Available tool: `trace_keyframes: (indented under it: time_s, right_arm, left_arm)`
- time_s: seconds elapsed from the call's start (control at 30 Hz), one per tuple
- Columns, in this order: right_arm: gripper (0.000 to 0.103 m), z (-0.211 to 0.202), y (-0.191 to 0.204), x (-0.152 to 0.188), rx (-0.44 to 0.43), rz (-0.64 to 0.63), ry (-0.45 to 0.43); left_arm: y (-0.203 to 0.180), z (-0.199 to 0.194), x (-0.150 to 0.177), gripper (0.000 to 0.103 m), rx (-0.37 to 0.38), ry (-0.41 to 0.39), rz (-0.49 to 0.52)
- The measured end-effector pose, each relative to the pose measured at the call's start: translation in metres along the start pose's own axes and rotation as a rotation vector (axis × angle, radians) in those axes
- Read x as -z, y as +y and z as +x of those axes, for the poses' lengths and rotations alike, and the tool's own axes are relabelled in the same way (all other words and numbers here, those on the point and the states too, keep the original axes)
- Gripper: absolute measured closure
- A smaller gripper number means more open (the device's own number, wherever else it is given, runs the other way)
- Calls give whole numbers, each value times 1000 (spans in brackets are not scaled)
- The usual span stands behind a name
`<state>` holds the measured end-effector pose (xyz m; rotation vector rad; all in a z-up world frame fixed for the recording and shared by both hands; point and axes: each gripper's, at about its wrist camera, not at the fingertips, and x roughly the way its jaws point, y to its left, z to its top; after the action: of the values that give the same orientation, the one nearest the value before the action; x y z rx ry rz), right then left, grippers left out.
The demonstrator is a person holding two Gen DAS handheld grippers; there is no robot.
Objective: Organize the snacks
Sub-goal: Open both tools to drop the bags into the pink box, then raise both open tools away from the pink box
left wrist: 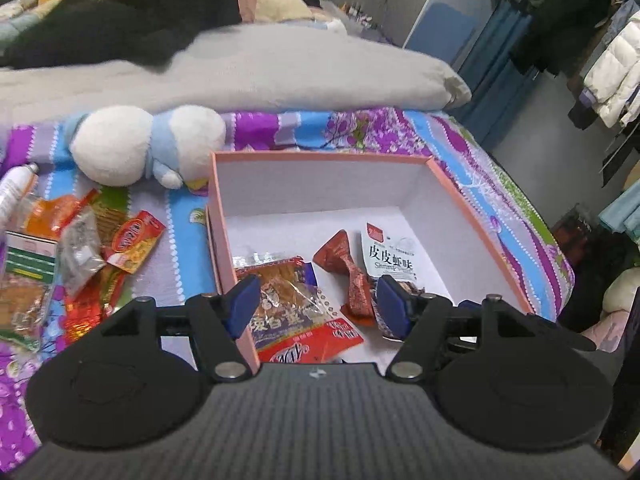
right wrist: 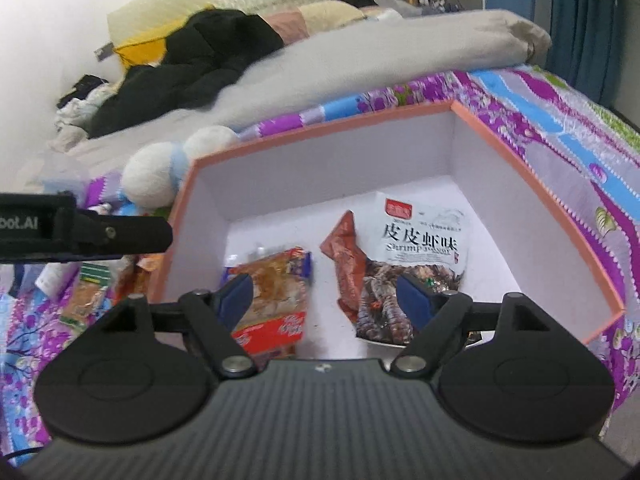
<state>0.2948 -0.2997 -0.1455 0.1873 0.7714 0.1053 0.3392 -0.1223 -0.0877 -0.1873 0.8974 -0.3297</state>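
Both jaws stood apart, gripping nothing: left gripper (left wrist: 316, 300) and right gripper (right wrist: 326, 300) hung above the pink box (right wrist: 536, 184). Three snack packets (right wrist: 420, 252) lay on its floor. Beyond, one plush toy (left wrist: 148, 146) and one grey blanket (left wrist: 256, 76).

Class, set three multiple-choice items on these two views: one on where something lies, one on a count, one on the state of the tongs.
1. Where does the plush toy lie?
A. inside the pink box
B. on the bedspread, left of the box
C. on the floor

2. How many snack packets lie in the pink box?
A. three
B. one
C. six

3. How do the left tongs stand?
A. shut on a packet
B. open, holding nothing
C. shut and empty

Key: 1 B, the toy rests outside the box's left wall. 2 A, shrimp bag, red-brown packet, clear-fronted packet. 3 B, blue pads wide apart.
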Motion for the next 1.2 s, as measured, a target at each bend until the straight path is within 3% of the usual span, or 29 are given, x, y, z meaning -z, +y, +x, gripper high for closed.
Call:
trace_keyframes:
  time_s: [0.53, 1.0, 1.2]
  right_arm:
    - [23, -99, 42, 33, -56, -50, -104]
    - [23, -145, 69, 59, -97, -85, -158]
    - [23, -153, 77, 75, -134, -86, -155]
  left_arm:
    - [-9, -133, 62, 33, -25, -123, 22]
    - [13, -210, 105, 33, -57, -209, -17]
    - [27, -225, 123, 33, -89, -211, -35]
